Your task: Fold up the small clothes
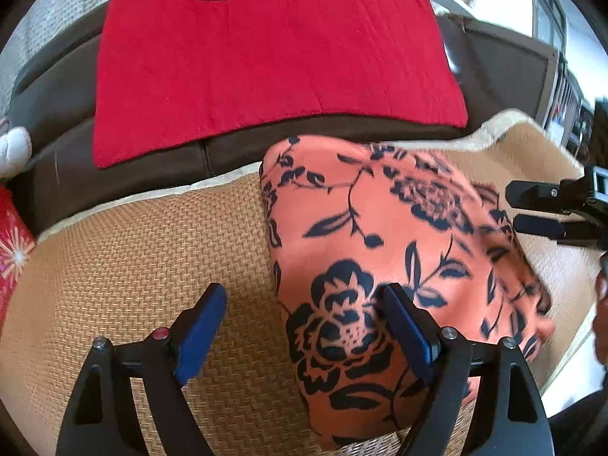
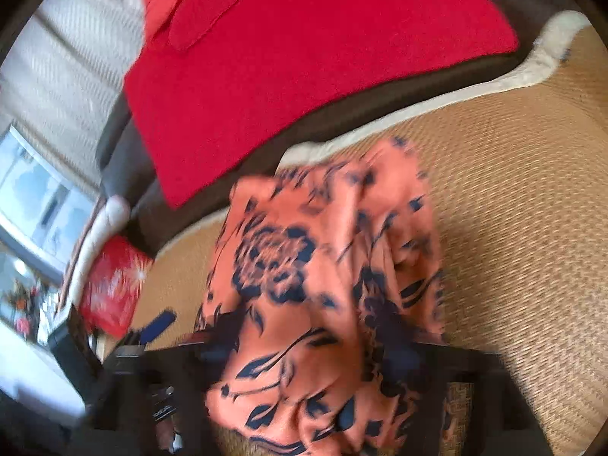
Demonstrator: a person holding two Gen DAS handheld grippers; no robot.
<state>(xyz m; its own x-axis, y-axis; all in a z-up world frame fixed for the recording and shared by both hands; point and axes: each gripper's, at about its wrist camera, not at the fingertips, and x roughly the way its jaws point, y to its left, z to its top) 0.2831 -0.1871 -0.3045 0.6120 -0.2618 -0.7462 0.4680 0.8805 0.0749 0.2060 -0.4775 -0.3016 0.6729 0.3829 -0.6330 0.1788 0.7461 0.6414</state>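
At the far left a white soft thing (image 1: 13, 148) and a red packet with a starburst print (image 1: 13, 254) are seen at the edge of the woven mat (image 1: 133, 243), which serves as the working surface in front of a dark sofa (image 1: 53, 167); a red cloth (image 1: 266, 68) is laid flat on the sofa seat, well apart from the work. The left hand-held gripper (image 1: 304, 326) is held low over the near part of the mat with its blue pads (image 1: 201, 326) standing wide apart; the left edge of the orange floral garment (image 1: 364, 250) lies between them, but no pad is seen pressing on it, so nothing is gripped. The garment is spread on the mat right of centre, already doubled into a rough oblong, its right side looking rumpled and blurred. Further right, the right hand-held gripper (image 1: 513, 207) is seen just beside the garment's right edge with its dark fingers parted and nothing between them; in its own view the picture is too smeared for the pads to be made out, though cloth bunched in the near foreground can be told. The step in hand is judged to be the end of one fold, with the cloth let go on the right. A fresh hold on a free edge would be called for next, taken at matching points by both sides, and the rumpled right part would probably need smoothing before another fold is laid over
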